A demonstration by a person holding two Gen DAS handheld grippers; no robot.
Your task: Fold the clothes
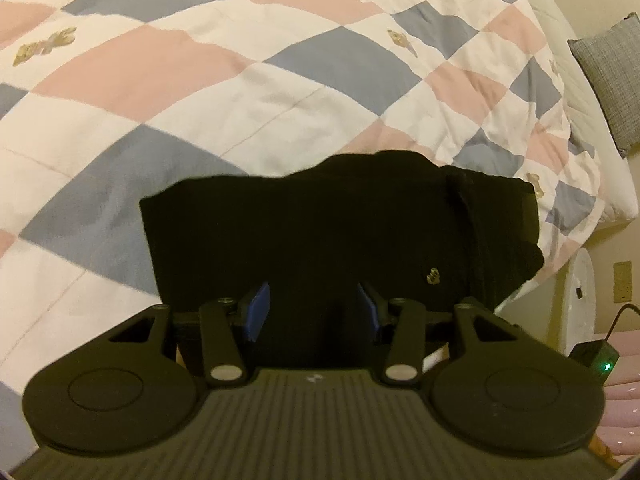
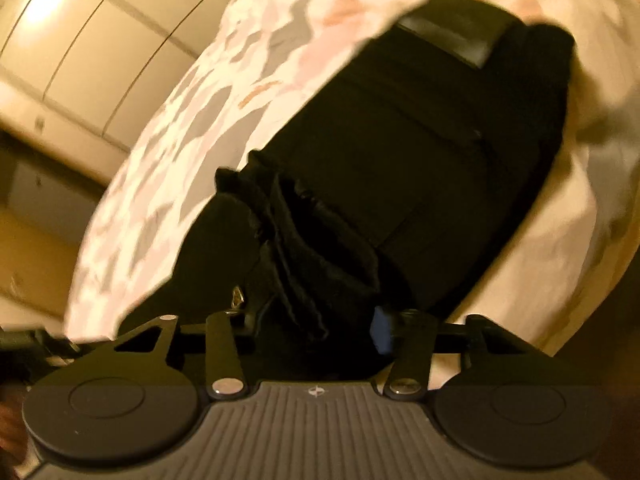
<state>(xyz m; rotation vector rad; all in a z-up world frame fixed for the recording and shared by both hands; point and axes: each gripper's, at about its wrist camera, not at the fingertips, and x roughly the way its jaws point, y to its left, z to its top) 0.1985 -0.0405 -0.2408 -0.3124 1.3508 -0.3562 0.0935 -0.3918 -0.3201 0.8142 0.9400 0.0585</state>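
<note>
The left gripper (image 1: 314, 306) stands released, its blue pads (image 1: 258, 308) apart at the near edge of the black garment (image 1: 320, 224). That garment lies folded on the quilt (image 1: 200, 80) near the bed's corner. Beyond it a grey cushion (image 1: 612, 80) leans at the right. The right gripper (image 2: 316, 328) has bunched black cloth (image 2: 304, 240) between its fingers; whether it is clenched cannot be told. The blurred garment stretches away across the quilt (image 2: 168, 152).

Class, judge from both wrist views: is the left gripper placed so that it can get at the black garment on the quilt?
Probably yes. The left gripper is open, its blue pads spread right over the black garment on the quilt, with nothing between.
</note>
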